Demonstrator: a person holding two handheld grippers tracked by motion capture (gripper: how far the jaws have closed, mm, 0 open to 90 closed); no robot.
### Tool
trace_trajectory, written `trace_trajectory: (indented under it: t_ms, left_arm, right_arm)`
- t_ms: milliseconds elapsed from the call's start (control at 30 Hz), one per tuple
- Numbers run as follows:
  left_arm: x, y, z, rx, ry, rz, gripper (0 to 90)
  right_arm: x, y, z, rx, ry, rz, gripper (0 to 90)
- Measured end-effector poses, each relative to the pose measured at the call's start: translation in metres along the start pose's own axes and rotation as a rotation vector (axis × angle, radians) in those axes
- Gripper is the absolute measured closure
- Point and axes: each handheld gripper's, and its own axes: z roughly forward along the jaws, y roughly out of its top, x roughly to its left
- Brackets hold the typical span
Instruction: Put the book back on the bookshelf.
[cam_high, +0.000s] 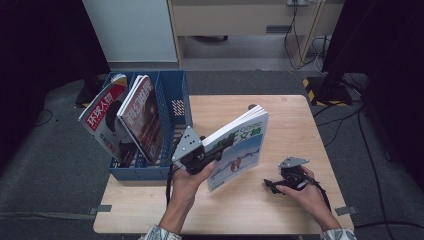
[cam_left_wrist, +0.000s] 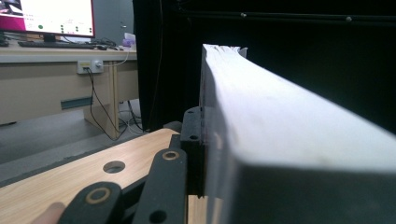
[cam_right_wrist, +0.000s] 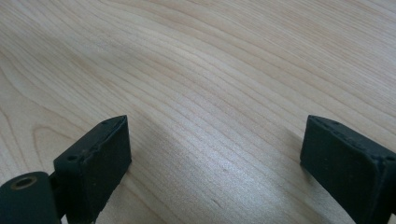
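Table (cam_high: 280, 130): pale wood, grain running clear under the right gripper, bare boards between its jaws in the right gripper view.
File rack (cam_high: 176, 100): blue mesh, standing just left of the left gripper, touching nothing it holds.
Magazines (cam_high: 122, 117): two of them leaning in the rack, red-titled cover at the far left, darker cover beside it.
Book (cam_high: 240, 147): thick paperback, held up off the table and tilted, cover facing the person, blue-and-white snowy scene, green characters across the top; a fat white block of pages, fore-edge slightly fanned at the far corner in the left gripper view.
Left gripper (cam_high: 212, 148): clamped on the book at its lower left edge, one black jaw flat against the pages, grey plate on top.
Right gripper (cam_high: 270, 186): low over the table, well right of the book, jaws spread wide, nothing between them.
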Motion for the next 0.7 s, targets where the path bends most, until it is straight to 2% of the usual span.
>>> trace_trajectory:
  t_ms: [700]
  left_arm:
    - [0.0013,0.0070,-0.0104,-0.018,0.007,0.002,73.6]
  right_arm:
    - [-0.0002,-0.0003,0.0002,-0.004,-0.003,0.001,8.7]
